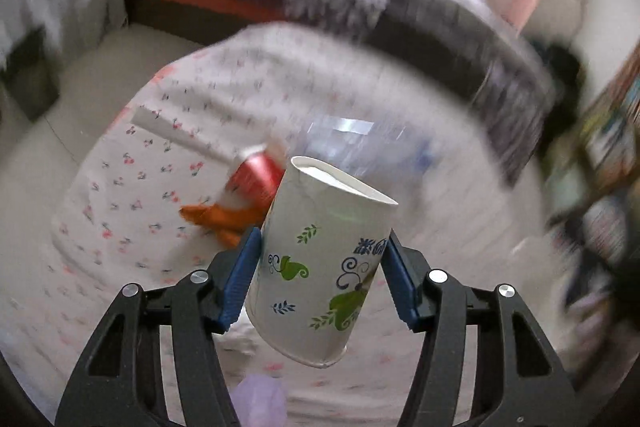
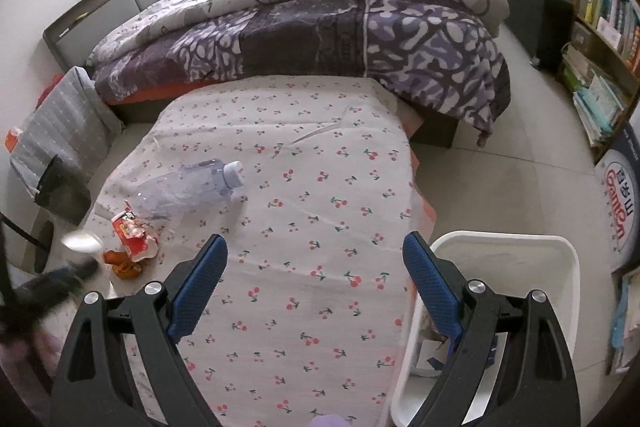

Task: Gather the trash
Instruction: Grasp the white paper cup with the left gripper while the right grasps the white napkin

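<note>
Left wrist view, motion-blurred: the left gripper [image 1: 322,279] is clamped on a white paper cup [image 1: 320,267] printed with green leaves, its blue pads [image 1: 240,287] pressing the cup's two sides; the cup tilts with its open mouth away from the camera, held above the cherry-print cloth [image 1: 120,207]. Beyond it lie a red can-like item [image 1: 256,179] and an orange wrapper [image 1: 220,217], both blurred. Right wrist view, sharp: the right gripper [image 2: 316,283] hangs with jaws wide apart and nothing between them, over the near part of the cloth. Only this view shows the white bin [image 2: 560,259] at the near right beside the table edge, with scraps inside, the crushed clear plastic bottle [image 2: 188,187] at the left, a torn red carton [image 2: 134,231] near it, the patterned quilt [image 2: 320,39] on the bed at the far side, and a bookshelf [image 2: 604,7] at the right
</note>
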